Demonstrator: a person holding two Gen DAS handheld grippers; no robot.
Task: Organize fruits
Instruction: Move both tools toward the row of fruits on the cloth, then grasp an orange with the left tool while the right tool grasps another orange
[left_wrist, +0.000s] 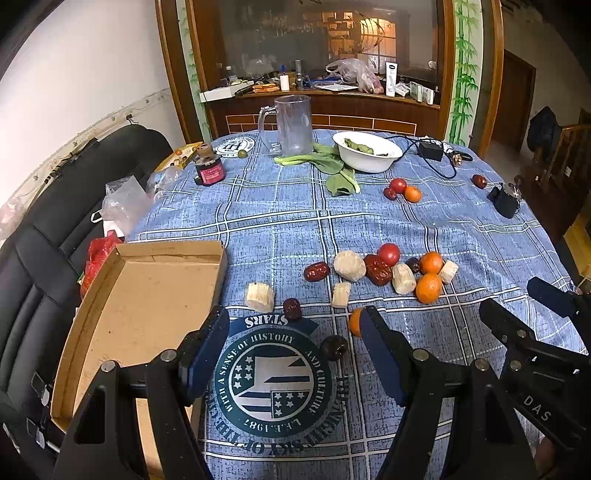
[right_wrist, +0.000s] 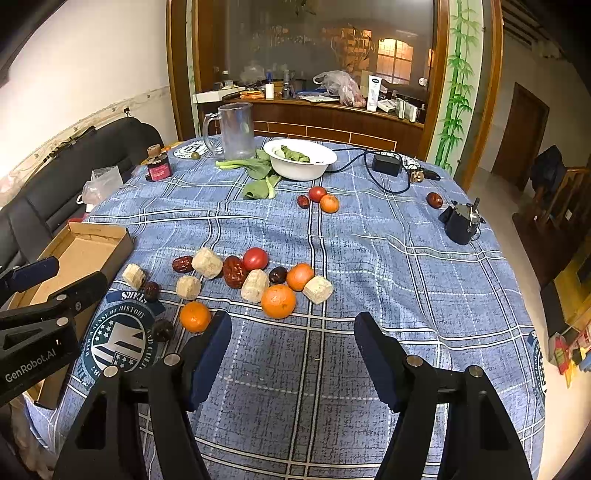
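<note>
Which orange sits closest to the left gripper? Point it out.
The lone orange beside the left gripper's right finger; the other oranges sit farther back in the fruit cluster and near the bowl.

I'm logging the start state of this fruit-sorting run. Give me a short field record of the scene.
surface: round table under a blue plaid tablecloth
container: open cardboard box, nothing in it, at the table's left edge
main fruit cluster: oranges, tomato, red dates, pale cut chunks, mid-table
nearest orange, just ahead of the right gripper's left finger
far group: tomato, orange, date near white bowl
left gripper: open, holding nothing
right gripper: open, holding nothing
fruit in box: none yet
</note>
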